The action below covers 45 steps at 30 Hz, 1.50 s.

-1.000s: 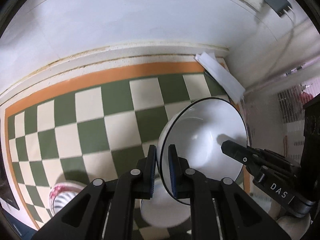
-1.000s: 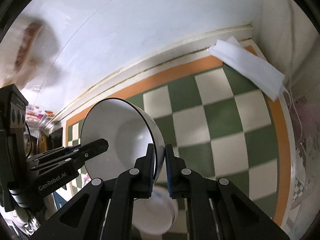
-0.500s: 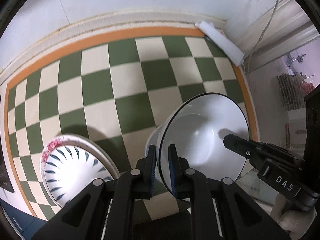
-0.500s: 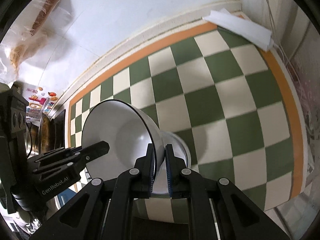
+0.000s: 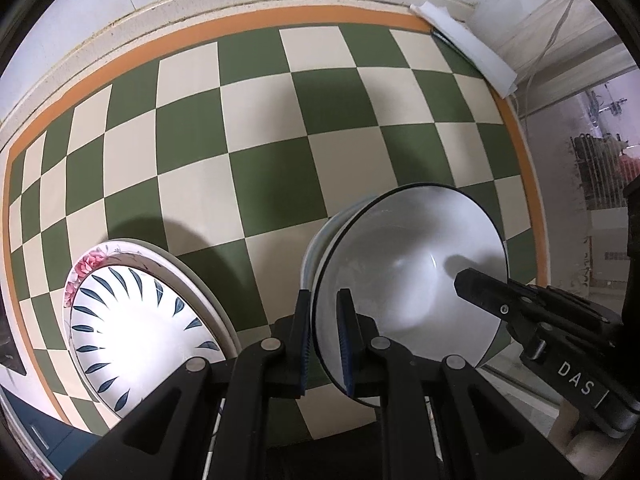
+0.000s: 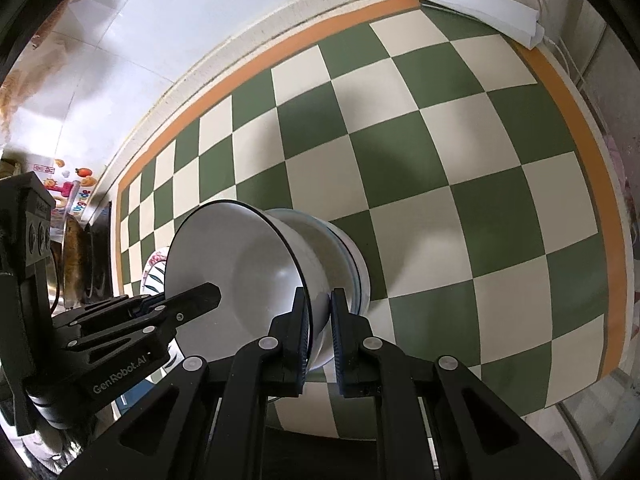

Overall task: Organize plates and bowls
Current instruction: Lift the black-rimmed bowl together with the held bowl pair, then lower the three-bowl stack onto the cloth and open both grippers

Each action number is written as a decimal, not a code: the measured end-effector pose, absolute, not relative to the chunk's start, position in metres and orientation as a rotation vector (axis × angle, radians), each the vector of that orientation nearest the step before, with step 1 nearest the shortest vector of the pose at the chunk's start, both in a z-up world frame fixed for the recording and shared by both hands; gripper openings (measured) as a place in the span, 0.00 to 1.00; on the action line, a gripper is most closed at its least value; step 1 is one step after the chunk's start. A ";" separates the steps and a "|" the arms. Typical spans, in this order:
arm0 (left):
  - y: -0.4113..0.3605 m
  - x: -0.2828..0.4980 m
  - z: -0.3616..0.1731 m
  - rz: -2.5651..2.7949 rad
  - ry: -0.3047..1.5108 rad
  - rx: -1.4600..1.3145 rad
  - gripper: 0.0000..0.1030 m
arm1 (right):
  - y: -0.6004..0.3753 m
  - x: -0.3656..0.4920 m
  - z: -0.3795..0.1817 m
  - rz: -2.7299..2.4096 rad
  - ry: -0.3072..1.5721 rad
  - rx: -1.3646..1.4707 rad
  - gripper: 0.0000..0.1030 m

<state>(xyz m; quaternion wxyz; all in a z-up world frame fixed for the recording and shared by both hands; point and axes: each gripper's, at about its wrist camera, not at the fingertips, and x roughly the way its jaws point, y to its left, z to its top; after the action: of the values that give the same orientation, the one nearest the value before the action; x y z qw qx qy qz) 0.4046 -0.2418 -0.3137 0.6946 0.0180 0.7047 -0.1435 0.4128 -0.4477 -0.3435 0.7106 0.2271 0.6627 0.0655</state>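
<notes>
A white bowl with a thin black rim [image 5: 408, 264] [image 6: 248, 264] hangs tilted between both grippers. My left gripper [image 5: 324, 296] is shut on its near rim. On the opposite rim my right gripper [image 6: 320, 296] is shut, and it shows from the side [image 5: 472, 284] in the left wrist view. The left gripper [image 6: 208, 296] also appears in the right wrist view. Under the bowl stands a second white bowl with a blue rim [image 6: 352, 264] [image 5: 316, 248]; I cannot tell whether the two touch. A stack of plates [image 5: 140, 320] [image 6: 154, 268], topped by a blue-leaf one, lies to the left.
The dishes rest on a green and cream checkered mat [image 5: 280, 140] with an orange border, running to a white wall. A folded white cloth [image 5: 468, 52] [image 6: 472, 4] lies in the far right corner beside a white cable [image 5: 552, 32]. Cluttered items stand at the left edge.
Both grippers have come down and nearer the viewer with the black-rimmed bowl, now over the blue-rimmed bowl. The plate stack has come fully into the left wrist view.
</notes>
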 end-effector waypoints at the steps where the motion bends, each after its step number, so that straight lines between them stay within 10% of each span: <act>1: -0.242 0.404 -0.315 -0.318 1.576 0.044 0.10 | -0.448 0.414 -0.345 0.145 1.475 0.501 0.12; 45: -0.239 0.390 -0.283 -0.314 1.506 0.116 0.13 | -0.446 0.406 -0.323 0.112 1.480 0.473 0.16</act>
<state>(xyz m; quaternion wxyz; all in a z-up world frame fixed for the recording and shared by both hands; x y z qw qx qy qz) 0.3905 -0.2388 -0.2825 0.7169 0.0523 0.6806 -0.1417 0.4059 -0.4458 -0.3233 0.7116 0.2131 0.6675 0.0505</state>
